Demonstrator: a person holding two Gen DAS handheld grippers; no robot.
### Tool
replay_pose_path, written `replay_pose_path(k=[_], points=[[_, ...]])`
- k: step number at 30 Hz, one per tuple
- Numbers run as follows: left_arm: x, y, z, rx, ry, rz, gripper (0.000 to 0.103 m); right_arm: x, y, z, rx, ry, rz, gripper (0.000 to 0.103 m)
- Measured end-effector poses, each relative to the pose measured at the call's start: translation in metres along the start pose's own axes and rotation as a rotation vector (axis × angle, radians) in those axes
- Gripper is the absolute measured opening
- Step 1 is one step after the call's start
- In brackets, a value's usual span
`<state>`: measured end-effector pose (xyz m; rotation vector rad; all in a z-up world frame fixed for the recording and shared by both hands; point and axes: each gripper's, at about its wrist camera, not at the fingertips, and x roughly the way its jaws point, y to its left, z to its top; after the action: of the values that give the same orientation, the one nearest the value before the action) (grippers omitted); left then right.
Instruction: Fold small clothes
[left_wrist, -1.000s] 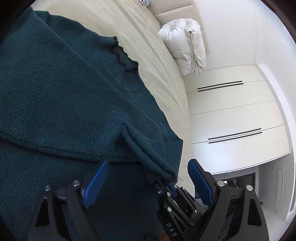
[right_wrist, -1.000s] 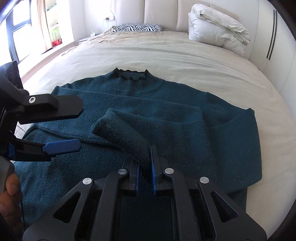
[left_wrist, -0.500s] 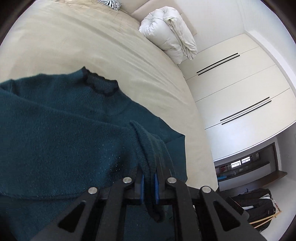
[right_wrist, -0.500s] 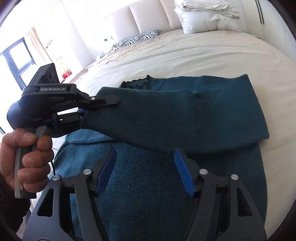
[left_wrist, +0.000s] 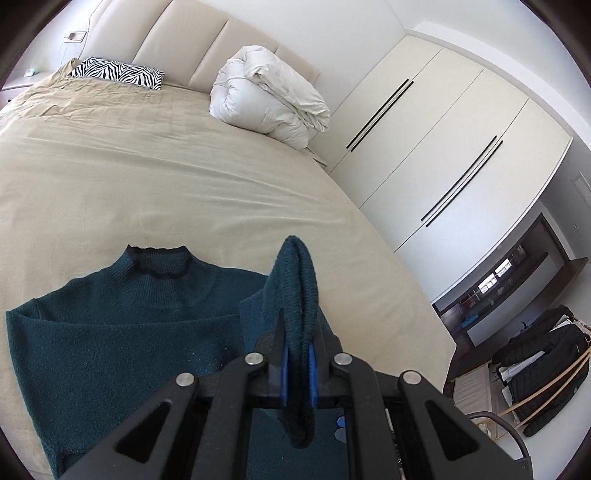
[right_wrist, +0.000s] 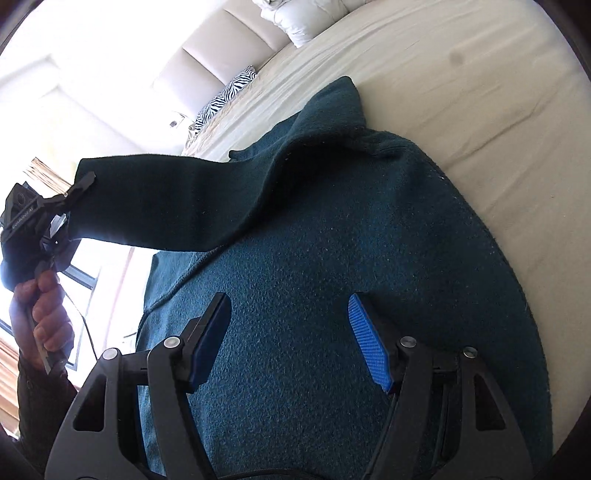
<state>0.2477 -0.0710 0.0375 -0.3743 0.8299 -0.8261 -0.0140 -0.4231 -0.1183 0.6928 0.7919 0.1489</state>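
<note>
A dark teal knit sweater (left_wrist: 122, 332) lies on the beige bed (left_wrist: 147, 192), collar toward the headboard. My left gripper (left_wrist: 297, 354) is shut on the cuff of its sleeve (left_wrist: 299, 280) and holds it up off the bed. In the right wrist view the lifted sleeve (right_wrist: 177, 199) stretches from the sweater's body (right_wrist: 332, 277) to the left gripper (right_wrist: 64, 206) at the left edge. My right gripper (right_wrist: 291, 332) is open and empty, just above the sweater's body.
A folded white duvet (left_wrist: 269, 99) and a zebra-print pillow (left_wrist: 118, 72) lie at the headboard. White wardrobes (left_wrist: 443, 147) stand along the bed's right side. A rack with dark clothes (left_wrist: 535, 362) is at the far right. A window (right_wrist: 22, 110) lies to the left.
The right gripper let go of the sleeve cuff and opened; the left gripper shut on it and lifted it up and to the left. The right gripper dropped low over the sweater.
</note>
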Motion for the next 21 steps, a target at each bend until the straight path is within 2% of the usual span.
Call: replay_pose_path(k=[2,6,9,16,21], points=[[-0.005,-0.001,0.005,-0.009,-0.02,-0.015,0.009,0.0,-0.002,0.0,0.005,0.001,0.009,0.065],[-0.022,0.005,0.012,-0.019,-0.065,0.003,0.009,-0.001,0.0,0.008,0.028,0.006,0.028,0.065],[-0.029,0.027,0.011,-0.058,-0.076,0.031,0.009,-0.002,-0.001,0.009,0.041,0.005,0.033,0.065],[-0.003,0.129,-0.032,-0.25,0.013,0.17,0.009,-0.001,-0.005,0.019,0.085,0.017,0.048,0.065],[0.014,0.179,-0.062,-0.341,0.069,0.214,0.01,-0.008,-0.008,0.04,0.135,0.014,0.117,0.066]])
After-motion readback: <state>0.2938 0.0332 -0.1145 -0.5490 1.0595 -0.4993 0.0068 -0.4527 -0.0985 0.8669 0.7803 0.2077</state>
